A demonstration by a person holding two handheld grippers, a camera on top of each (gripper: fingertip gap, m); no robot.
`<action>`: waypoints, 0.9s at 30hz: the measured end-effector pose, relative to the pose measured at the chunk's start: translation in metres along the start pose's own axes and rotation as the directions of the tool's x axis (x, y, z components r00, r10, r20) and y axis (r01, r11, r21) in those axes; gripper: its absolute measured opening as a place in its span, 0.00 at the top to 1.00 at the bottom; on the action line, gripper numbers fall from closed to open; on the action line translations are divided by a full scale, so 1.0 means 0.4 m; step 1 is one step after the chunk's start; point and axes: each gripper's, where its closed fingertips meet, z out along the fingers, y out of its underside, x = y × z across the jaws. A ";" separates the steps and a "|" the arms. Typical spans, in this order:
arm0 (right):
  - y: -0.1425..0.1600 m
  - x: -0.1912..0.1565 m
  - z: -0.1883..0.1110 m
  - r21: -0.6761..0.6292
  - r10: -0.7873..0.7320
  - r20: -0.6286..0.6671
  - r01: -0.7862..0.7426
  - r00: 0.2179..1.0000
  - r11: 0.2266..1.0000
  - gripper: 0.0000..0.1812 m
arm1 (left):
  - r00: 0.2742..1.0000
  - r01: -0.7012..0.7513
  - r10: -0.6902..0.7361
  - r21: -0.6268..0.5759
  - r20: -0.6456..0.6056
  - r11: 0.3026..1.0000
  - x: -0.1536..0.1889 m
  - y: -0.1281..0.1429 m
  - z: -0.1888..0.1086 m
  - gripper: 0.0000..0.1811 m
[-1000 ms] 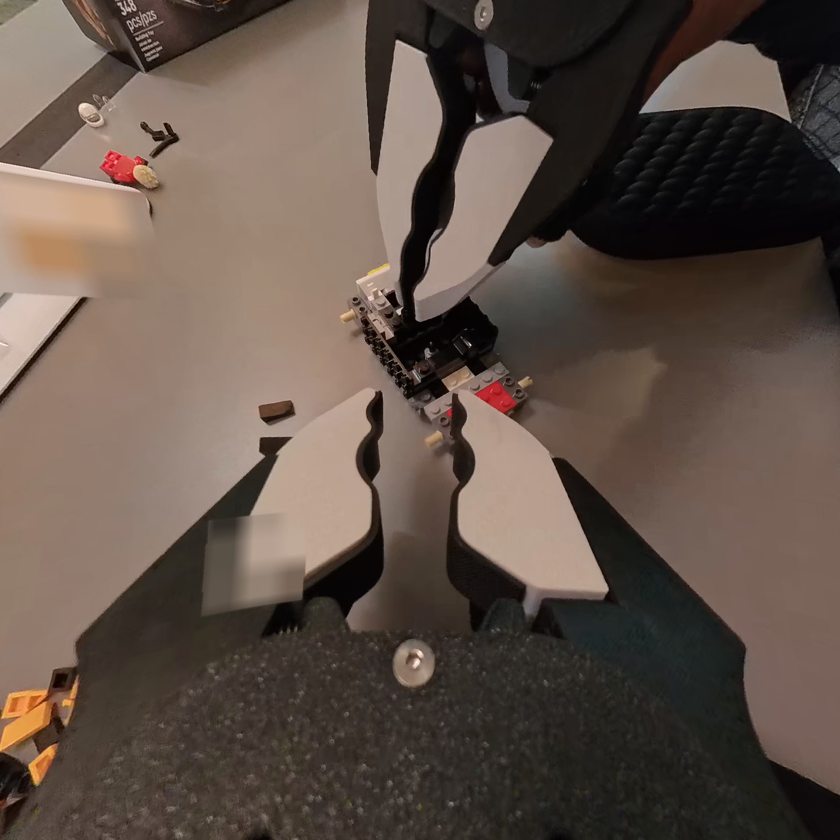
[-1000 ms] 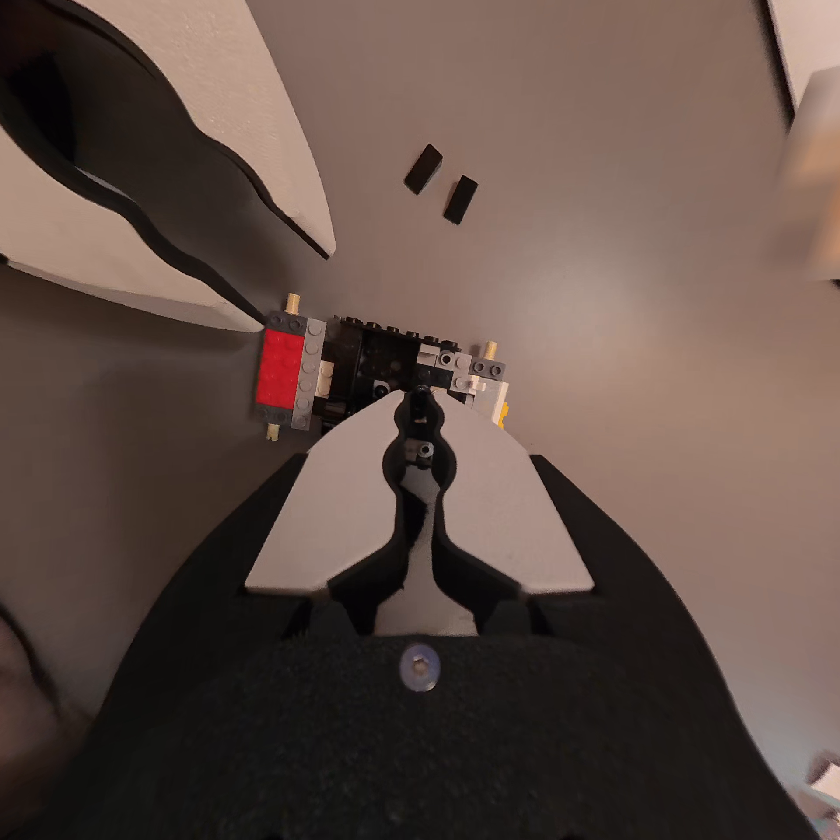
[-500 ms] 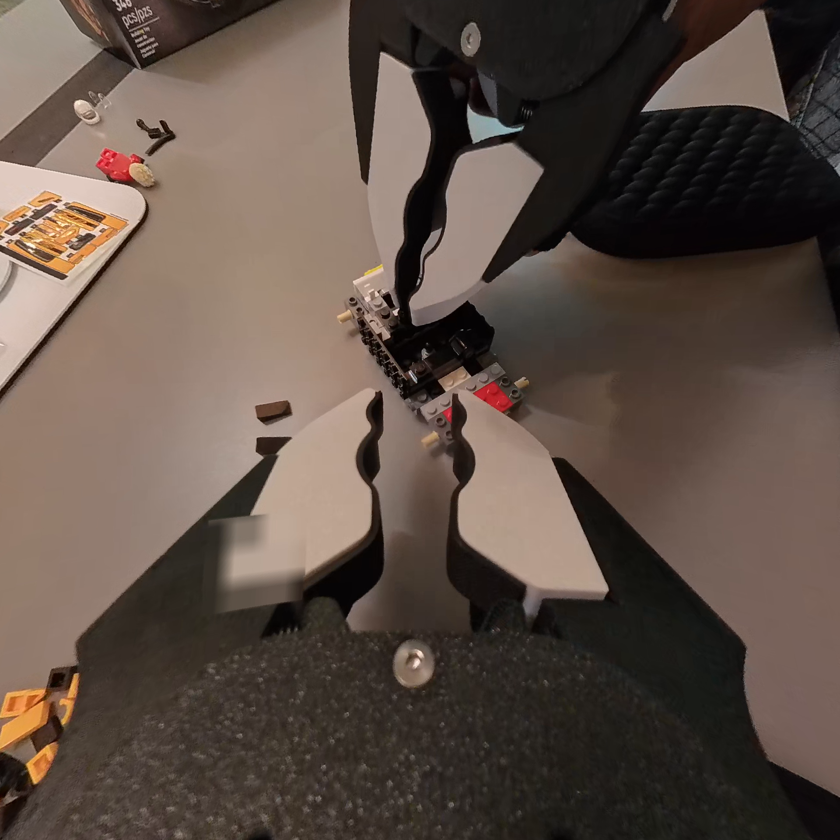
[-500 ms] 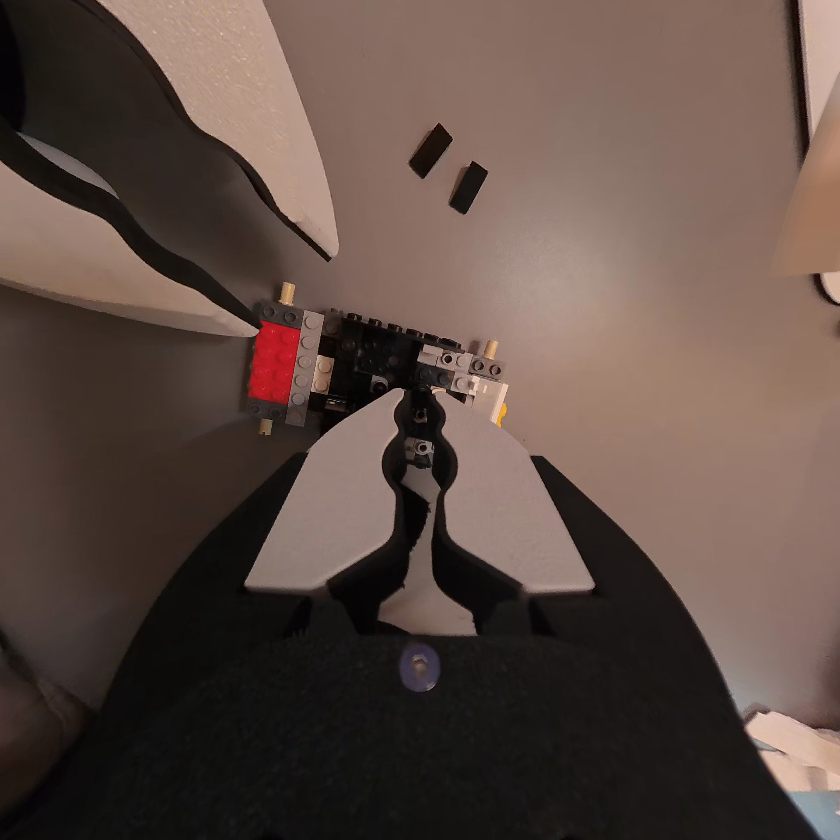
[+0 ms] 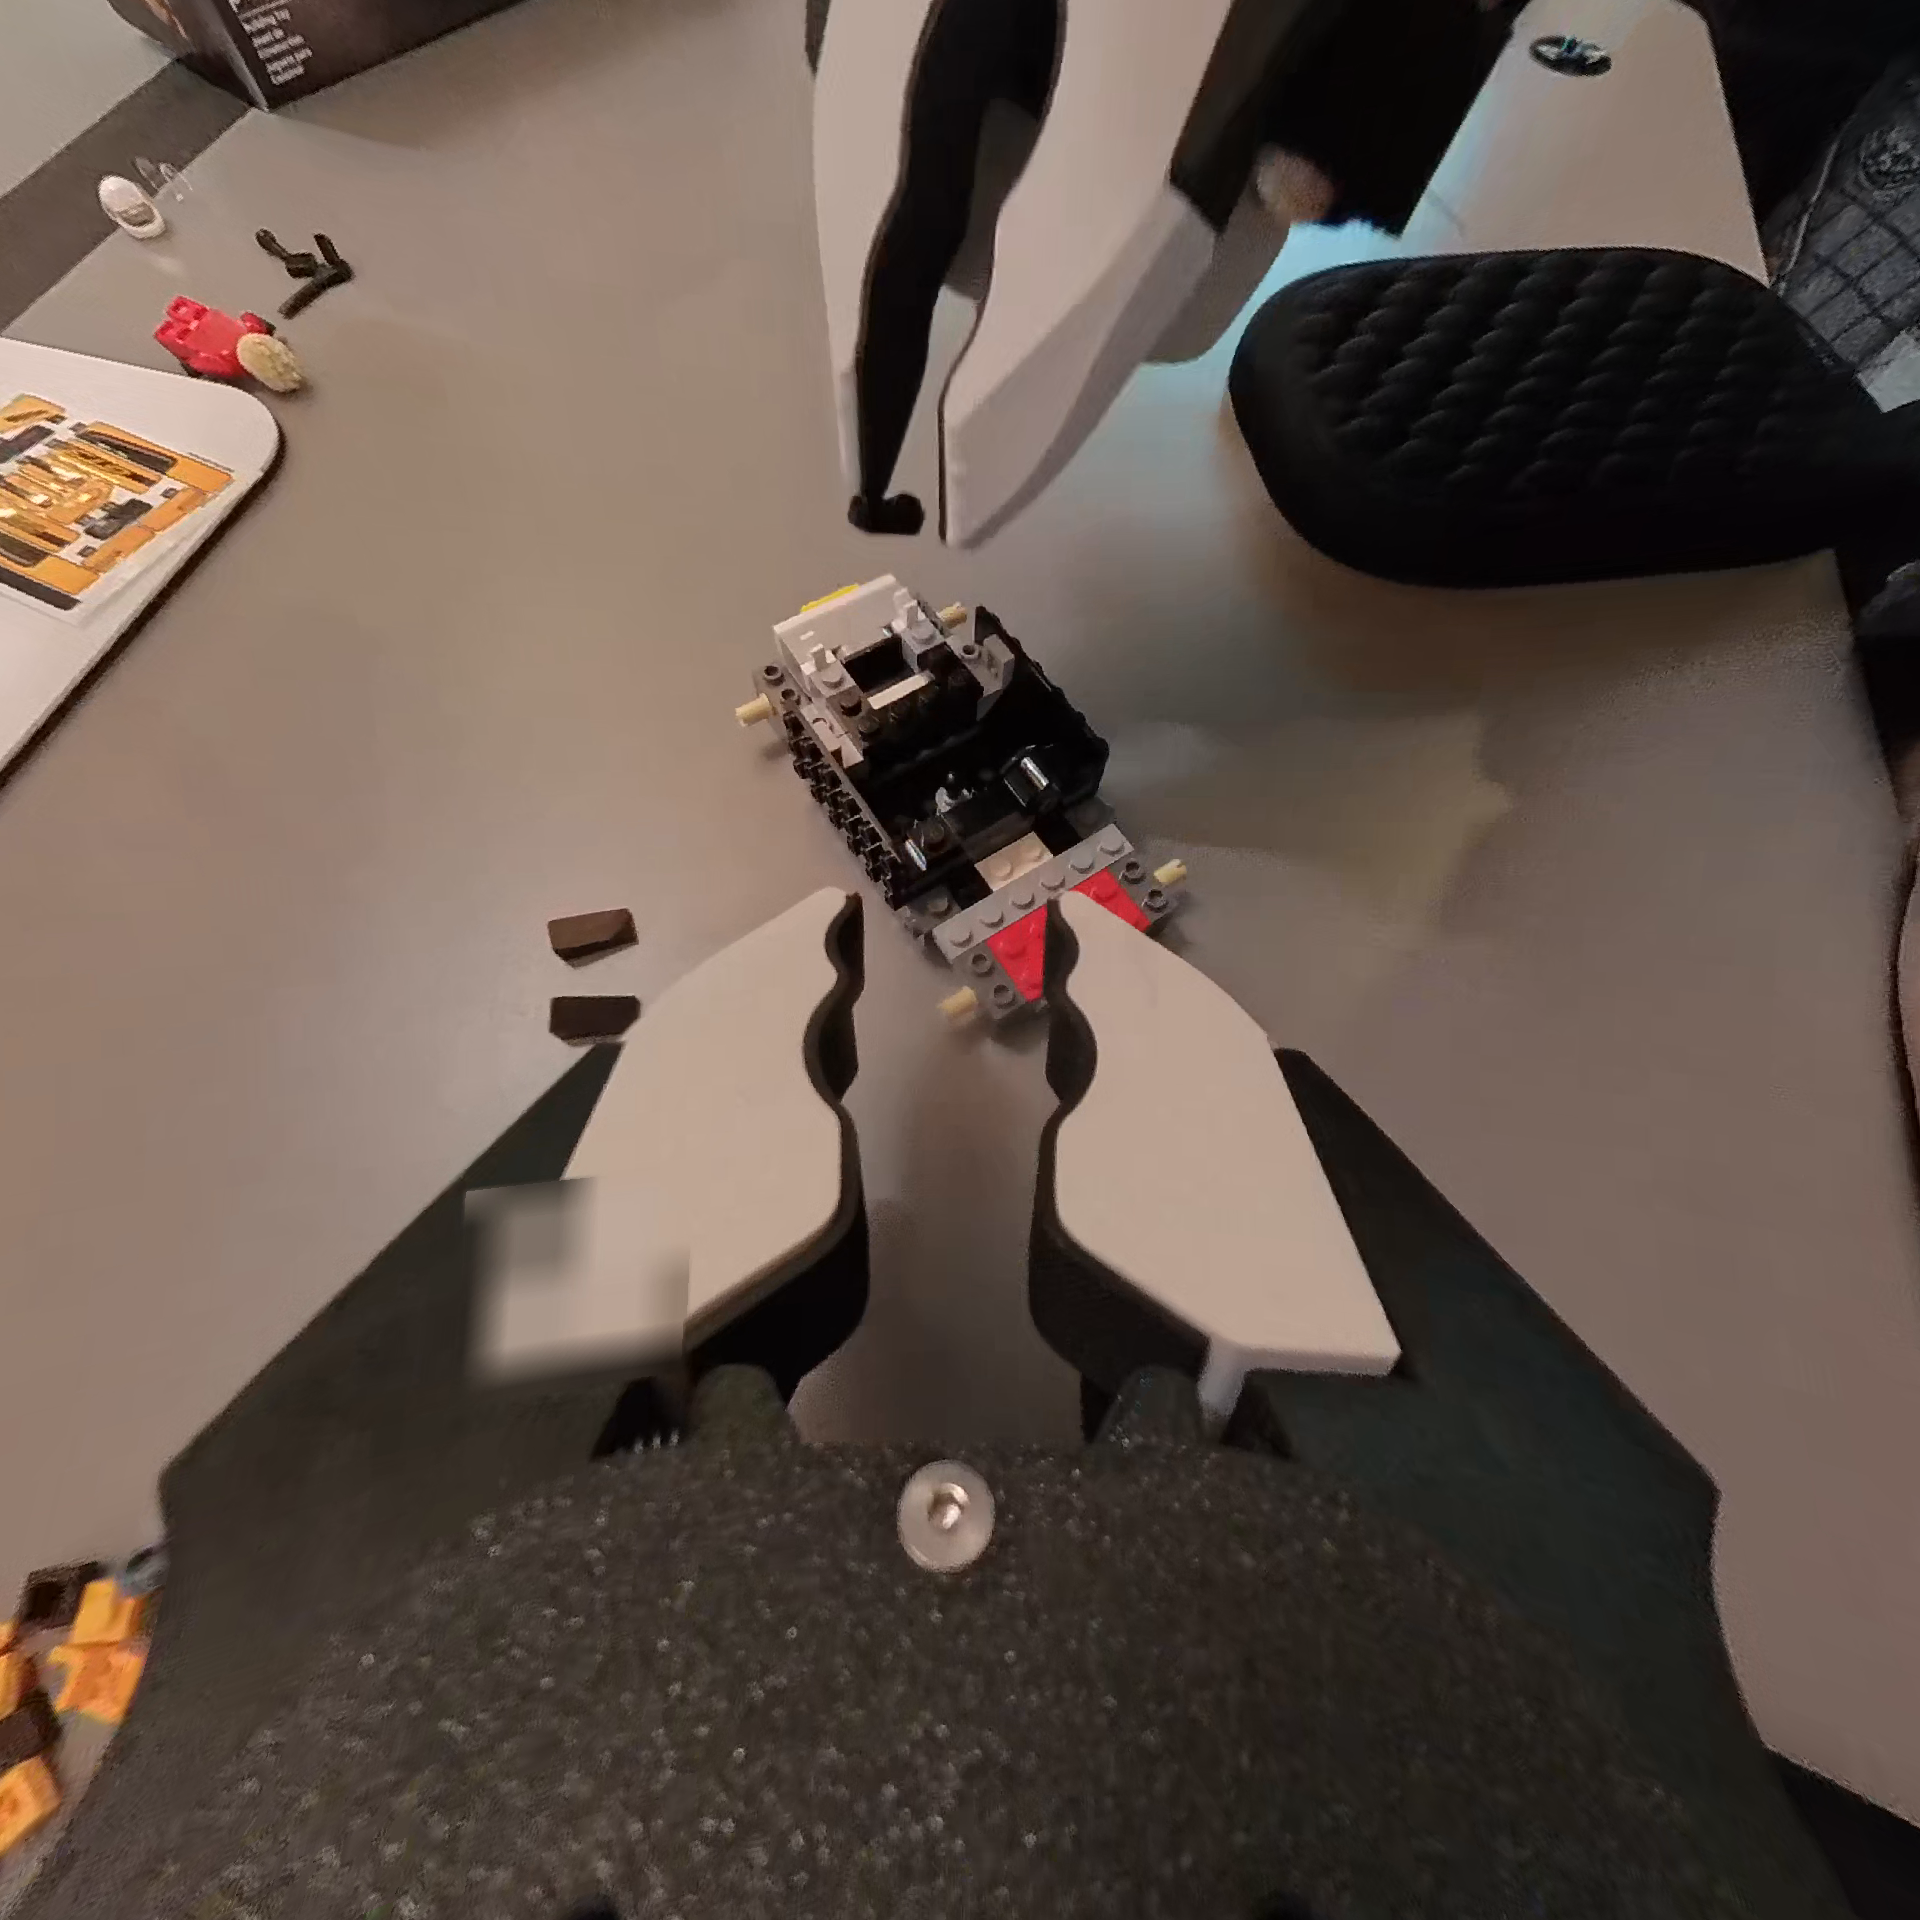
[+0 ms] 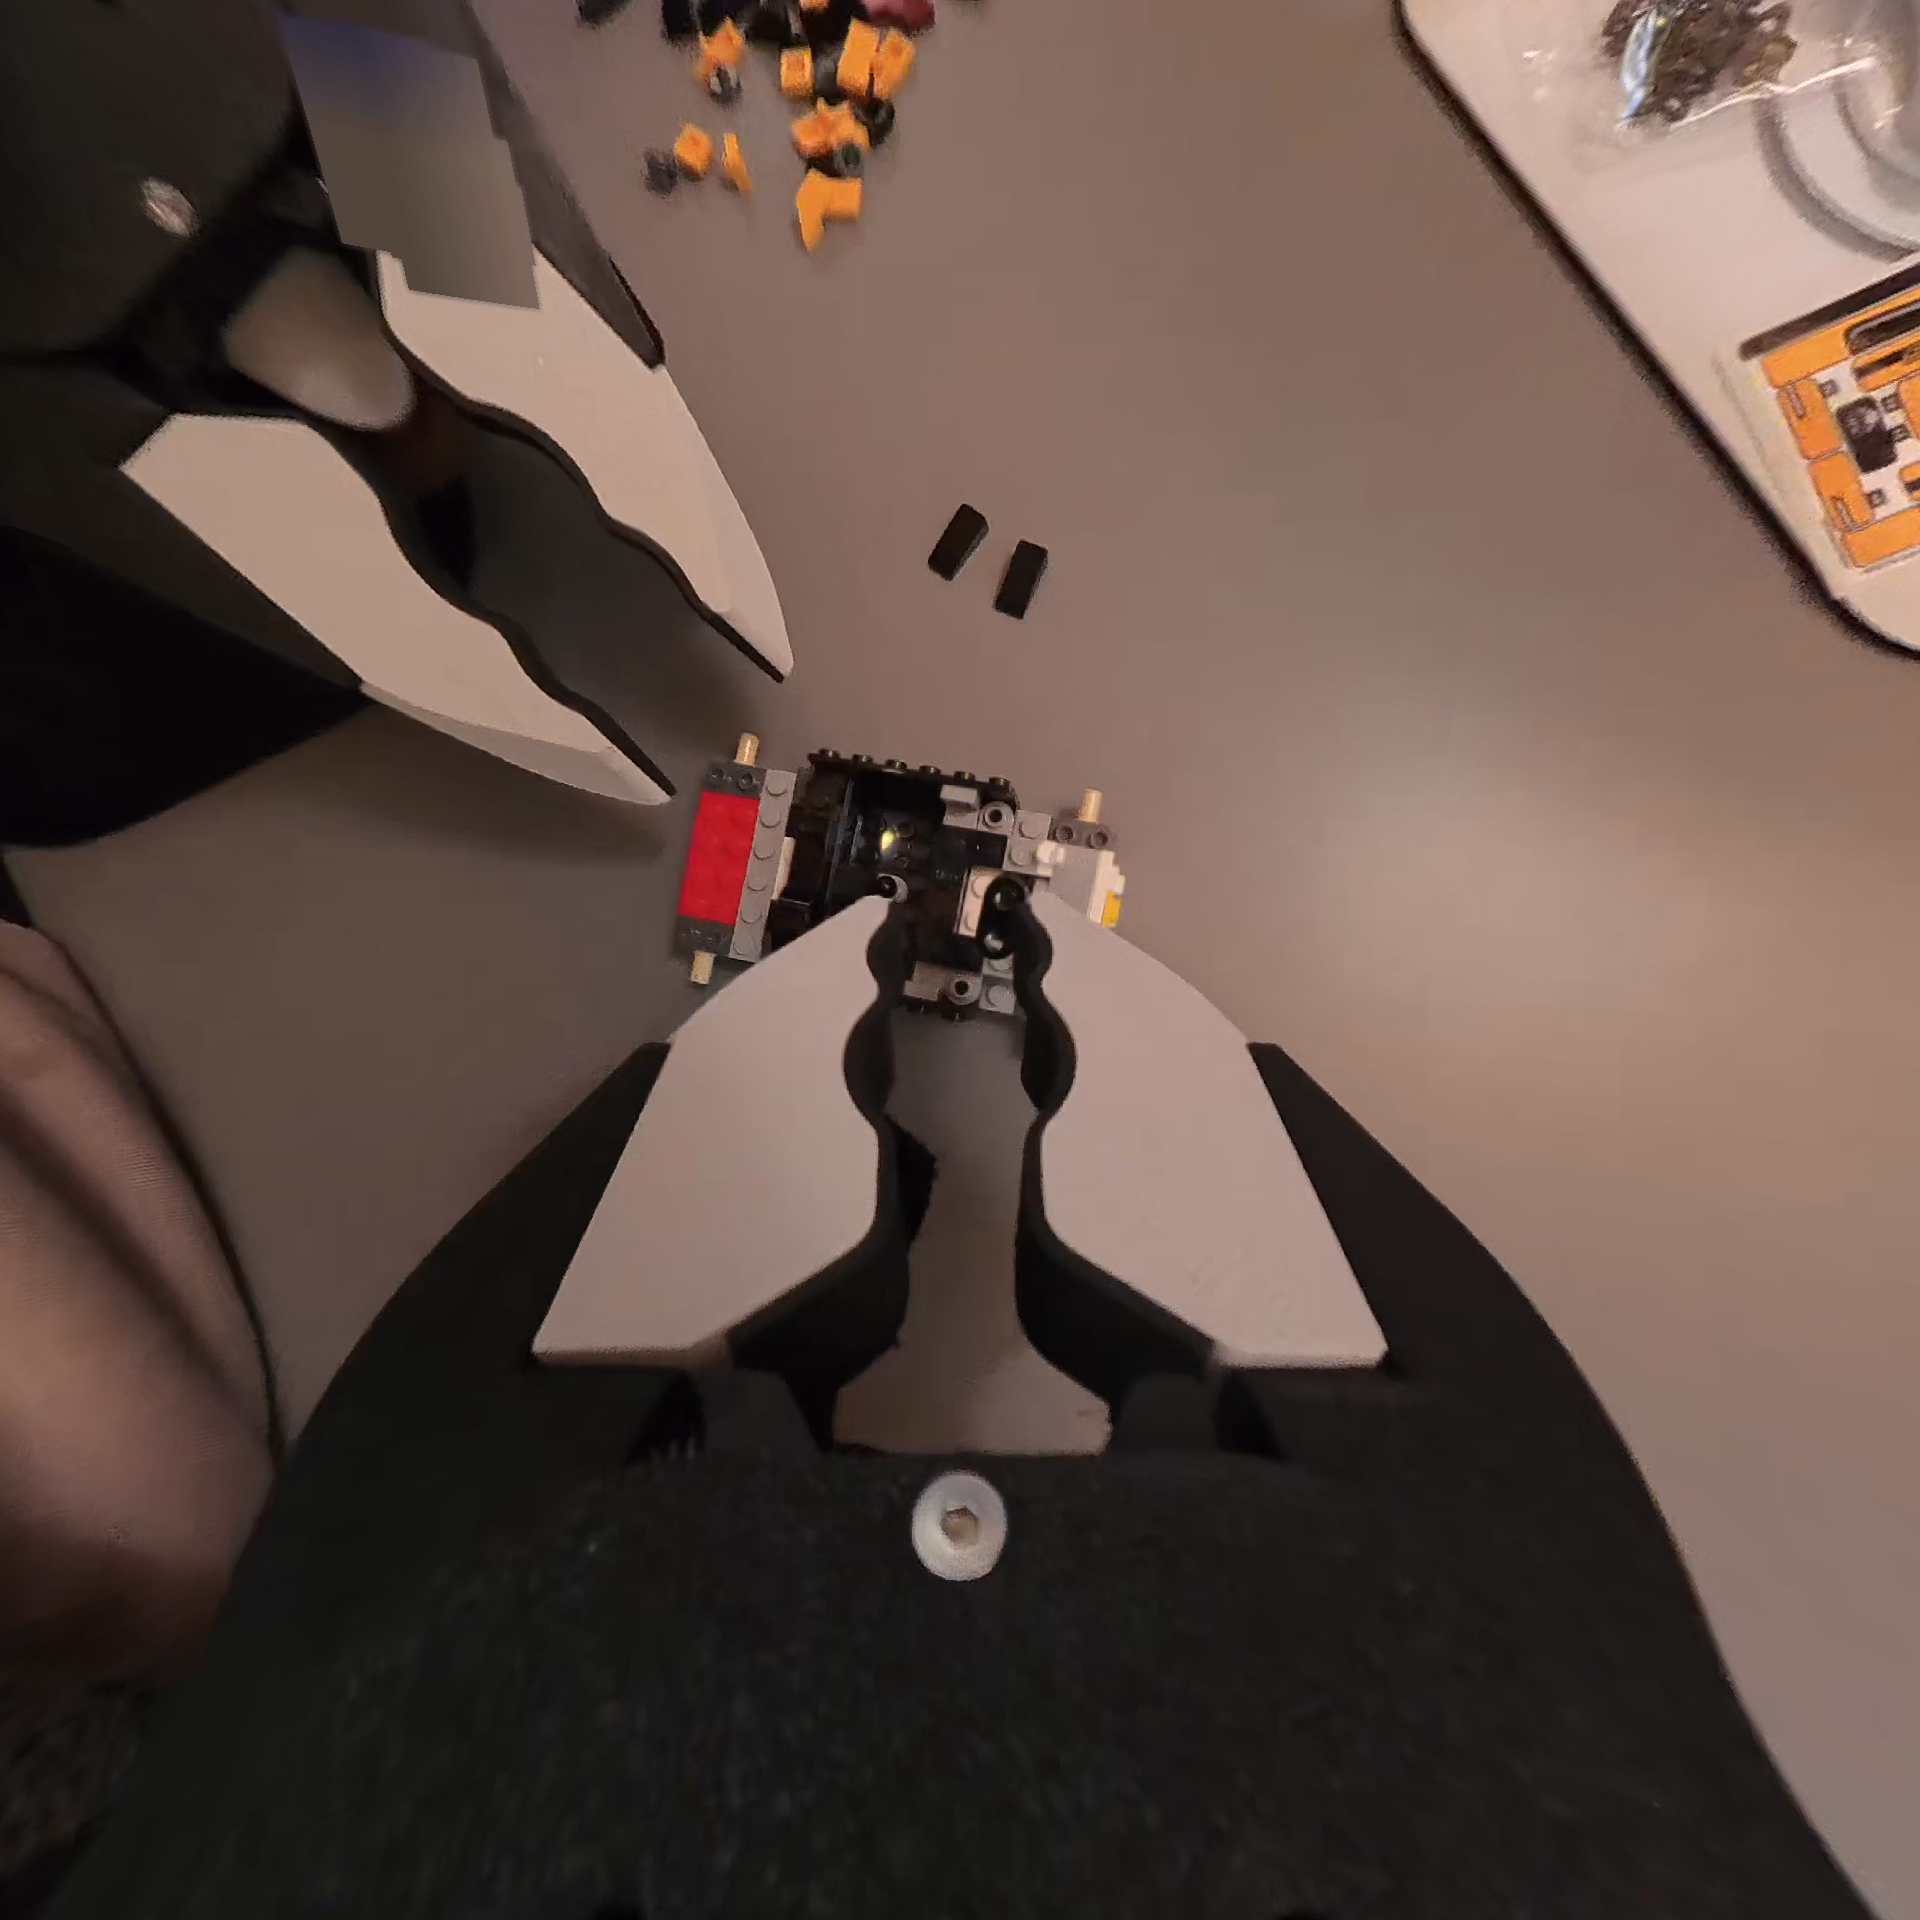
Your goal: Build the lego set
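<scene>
My right gripper, white-faced fingers on a black body, has lifted off the partly built black, grey and red brick car chassis and parted its fingers; a moment ago it was pinched low over the grey end. A small black part clings to one fingertip in the left wrist view; I cannot tell whether it is carried or only stuck, so I judge the last placement unconfirmed. My left gripper stays half open and empty, tips just beside the chassis's red wedge end, steadying nothing yet.

The chassis rests flat on the grey table, tan axle pins out. Two loose black tile pieces lie near it.

Only the right wrist view shows the pile of orange and black bricks; only the left shows the black quilted cushion and red stray brick.
</scene>
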 end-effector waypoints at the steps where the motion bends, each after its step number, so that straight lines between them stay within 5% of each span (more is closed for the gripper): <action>1: 0.001 -0.001 -0.003 0.024 0.023 0.023 -0.024 0.999 0.999 0.90 | 1.000 0.004 -0.004 -0.007 -0.002 1.000 -0.001 0.005 0.004 0.82; 11: 0.029 -0.011 0.070 -0.083 -0.059 -0.022 0.057 0.998 0.995 0.96 | 1.000 0.014 -0.014 -0.013 -0.003 1.000 -0.007 0.013 0.010 0.83; 27: 0.035 -0.011 0.086 -0.156 -0.089 -0.047 0.081 0.995 0.984 0.95 | 1.000 0.007 -0.007 -0.014 -0.002 1.000 -0.005 0.012 0.007 0.83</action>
